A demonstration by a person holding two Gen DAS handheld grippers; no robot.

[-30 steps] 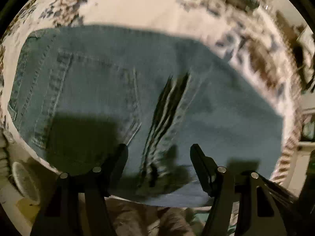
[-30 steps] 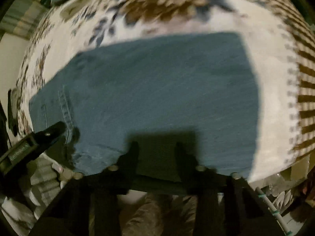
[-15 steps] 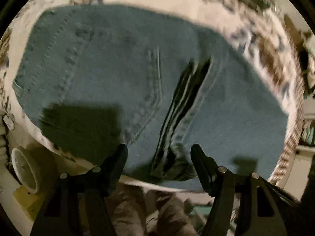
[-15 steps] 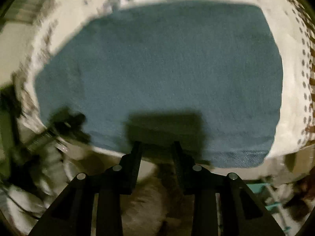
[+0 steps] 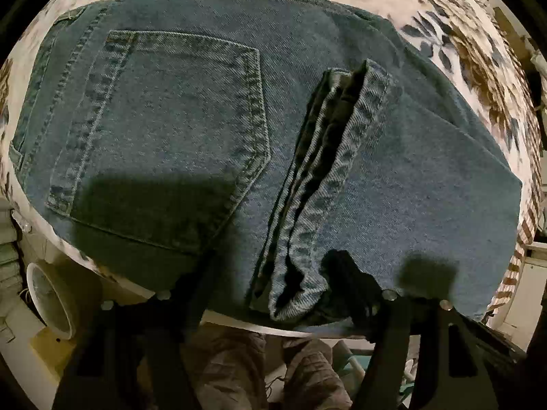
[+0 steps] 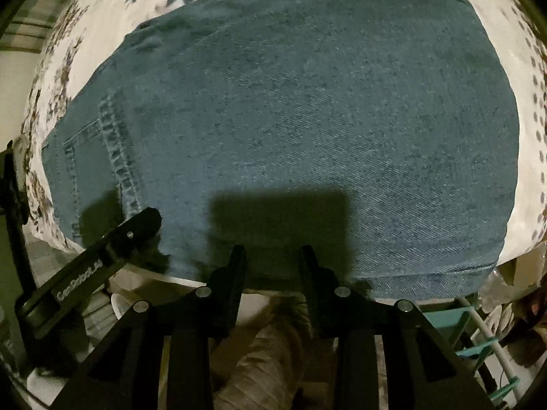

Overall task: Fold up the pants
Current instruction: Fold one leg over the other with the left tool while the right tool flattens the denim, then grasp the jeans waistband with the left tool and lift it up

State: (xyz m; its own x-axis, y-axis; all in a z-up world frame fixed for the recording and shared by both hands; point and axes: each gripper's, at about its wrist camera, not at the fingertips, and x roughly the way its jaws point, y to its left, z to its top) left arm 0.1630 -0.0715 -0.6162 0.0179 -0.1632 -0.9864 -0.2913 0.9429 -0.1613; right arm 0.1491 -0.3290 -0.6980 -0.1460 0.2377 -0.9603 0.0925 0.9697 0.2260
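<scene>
- Jeans are lying folded flat on a bench under a floral cloth, filling most of the view ahead of both grippers.
- Left gripper is sitting at the near edge of the jeans with its fingers spread wide, closed on nothing.
- A stack of hems is running forward from between the left fingers; its near end is lying between them, close to the right finger. Contact cannot be confirmed.
- A back pocket is showing ahead and to the left of the left gripper, stitching clear, near corner in the gripper's shadow.
- Right gripper is at the near edge of the jeans, fingers a small gap apart, nothing between them; tips are overlapping the denim edge in view, touching or just above cannot be told.
- Ahead of the right gripper the denim is lying smooth; its shadow is falling on the cloth just past the tips.
- The left gripper's finger is showing to the left of the right gripper, over the near denim edge beside a stitched seam.
- Floral cloth is showing beyond and to the right of the jeans.
- The person's trousered leg is visible below the right gripper.
</scene>
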